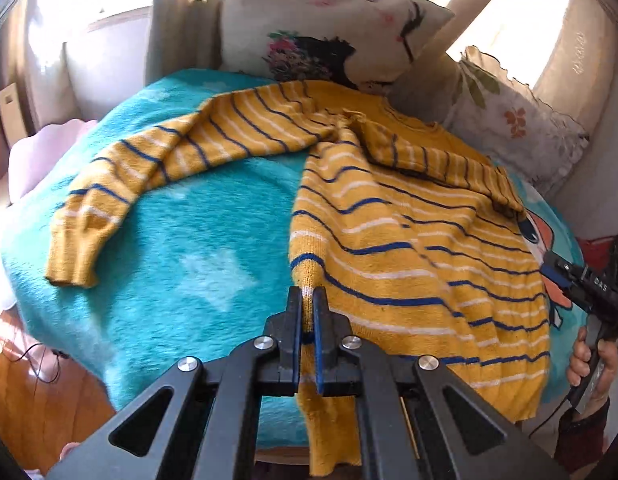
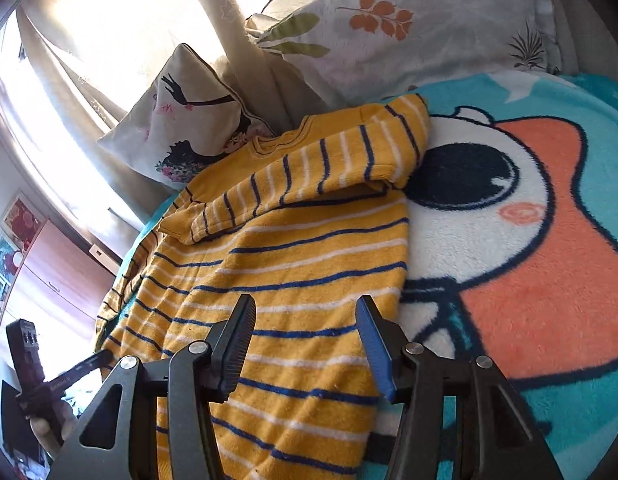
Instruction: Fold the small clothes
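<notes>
A small yellow sweater [image 1: 421,248] with blue and white stripes lies on a teal fleece blanket [image 1: 169,232]. Its right sleeve is folded across the chest [image 2: 309,168]; its left sleeve [image 1: 149,160] stretches out flat to the left. My left gripper [image 1: 308,294] is shut on the sweater's lower left hem edge, which hangs between the fingers. My right gripper [image 2: 307,312] is open just above the sweater's lower right part [image 2: 301,280], holding nothing. The right gripper also shows in the left wrist view [image 1: 581,280] at the sweater's right edge.
The blanket [image 2: 529,260] carries a large cartoon print in orange, white and black. A printed cushion [image 1: 329,36] and a leaf-patterned pillow [image 2: 409,24] stand at the back by curtains. Wooden floor [image 1: 41,392] lies below the blanket's left edge.
</notes>
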{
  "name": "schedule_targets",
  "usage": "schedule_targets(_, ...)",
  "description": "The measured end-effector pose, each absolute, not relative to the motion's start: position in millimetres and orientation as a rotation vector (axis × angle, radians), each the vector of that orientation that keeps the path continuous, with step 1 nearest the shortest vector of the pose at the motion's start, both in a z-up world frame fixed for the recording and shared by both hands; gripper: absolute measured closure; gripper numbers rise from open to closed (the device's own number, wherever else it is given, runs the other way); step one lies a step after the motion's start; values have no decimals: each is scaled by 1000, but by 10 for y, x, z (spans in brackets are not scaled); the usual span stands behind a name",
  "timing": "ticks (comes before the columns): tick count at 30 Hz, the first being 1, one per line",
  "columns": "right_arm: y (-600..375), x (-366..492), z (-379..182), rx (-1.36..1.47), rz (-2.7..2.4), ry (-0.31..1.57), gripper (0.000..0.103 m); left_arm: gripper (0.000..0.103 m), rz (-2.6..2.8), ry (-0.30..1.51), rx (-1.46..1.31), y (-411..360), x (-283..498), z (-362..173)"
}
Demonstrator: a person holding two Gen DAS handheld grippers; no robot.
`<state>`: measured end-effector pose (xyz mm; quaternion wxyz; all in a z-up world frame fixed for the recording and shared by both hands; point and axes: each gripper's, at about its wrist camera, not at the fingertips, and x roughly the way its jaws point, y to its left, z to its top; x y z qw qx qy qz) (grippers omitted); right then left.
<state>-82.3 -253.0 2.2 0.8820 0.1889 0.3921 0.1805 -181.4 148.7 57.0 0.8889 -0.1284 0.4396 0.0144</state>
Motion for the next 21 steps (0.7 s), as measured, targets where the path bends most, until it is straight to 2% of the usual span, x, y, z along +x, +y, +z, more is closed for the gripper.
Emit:
schedule_targets(7,-2474,-879,-90,392,388,833,46,99,62,979,-356,1795,-1976,399)
schedule_targets(12,-2370,-842,-99,367,389,842,45,97,167,893,-278,1964,-2024,636)
schedule_targets(13,-2351,-834,-100,362,387,843,45,87,193,879,-269,2035,-2009,683)
schedule_targets(14,-2334,-823,-102,358,386,844,44,69,225,868,-260,2118,-1984,721)
schedule_targets(16,-2310,-795,-113,354,386,849,43,49,303,843,-215,2265,-1941,775)
schedule_targets(21,-2232,-721,-123,353,389,865,43,43,419,857,-29,2490,-1796,679)
